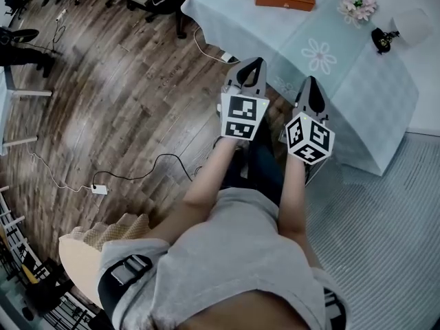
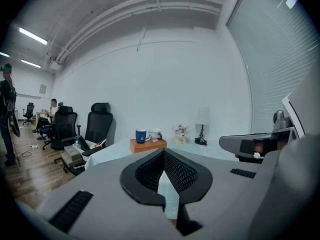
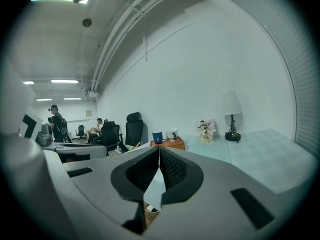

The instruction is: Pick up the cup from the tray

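Orange-brown wood forms the boxy tray [image 1: 283,0] at the far end of the table [image 1: 344,81], which is draped in pale, flower-printed cloth. On the tray stand a glossy blue cup [image 2: 141,135] and a white cup [image 2: 155,133], both cropped by the head view's top edge. The left gripper [image 1: 256,63] and right gripper [image 1: 311,82], grey with ribbed black pads, are each pressed together, empty and well short of the tray.

Wood, cloth, matt plastic
Floor [image 1: 117,88] of worn wood planks; tablecloth [image 1: 357,81] smooth pale cloth; tray [image 1: 283,2] wooden; cup [image 2: 141,135] glossy; left gripper [image 2: 163,151] and right gripper [image 3: 159,149] matt grey plastic, ribbed black inside.
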The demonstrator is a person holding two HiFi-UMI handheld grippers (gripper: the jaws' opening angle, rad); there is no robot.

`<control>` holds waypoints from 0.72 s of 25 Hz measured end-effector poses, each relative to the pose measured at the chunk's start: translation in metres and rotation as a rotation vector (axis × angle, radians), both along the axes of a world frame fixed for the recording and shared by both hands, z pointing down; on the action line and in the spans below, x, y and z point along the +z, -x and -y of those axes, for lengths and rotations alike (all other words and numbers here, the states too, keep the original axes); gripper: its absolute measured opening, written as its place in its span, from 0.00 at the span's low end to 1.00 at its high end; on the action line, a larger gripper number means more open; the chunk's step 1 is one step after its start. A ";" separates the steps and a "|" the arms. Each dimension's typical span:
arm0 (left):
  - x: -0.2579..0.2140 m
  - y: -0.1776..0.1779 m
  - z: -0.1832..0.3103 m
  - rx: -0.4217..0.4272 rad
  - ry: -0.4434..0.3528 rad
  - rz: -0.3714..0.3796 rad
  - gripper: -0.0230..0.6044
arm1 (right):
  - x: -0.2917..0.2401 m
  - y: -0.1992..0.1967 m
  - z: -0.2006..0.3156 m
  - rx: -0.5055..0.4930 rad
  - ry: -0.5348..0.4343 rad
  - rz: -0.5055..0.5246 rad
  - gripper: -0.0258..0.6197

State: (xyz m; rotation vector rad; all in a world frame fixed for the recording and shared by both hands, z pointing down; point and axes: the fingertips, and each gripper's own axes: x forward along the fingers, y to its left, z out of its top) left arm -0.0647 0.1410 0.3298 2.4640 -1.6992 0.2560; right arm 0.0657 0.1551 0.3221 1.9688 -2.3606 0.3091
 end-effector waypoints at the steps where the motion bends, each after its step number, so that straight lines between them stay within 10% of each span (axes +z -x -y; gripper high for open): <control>1: 0.003 -0.001 0.008 -0.005 0.004 0.001 0.05 | 0.003 -0.001 0.010 -0.005 0.003 0.001 0.05; 18: 0.000 -0.041 0.190 -0.050 0.010 0.033 0.05 | 0.000 -0.044 0.203 -0.063 -0.007 0.001 0.05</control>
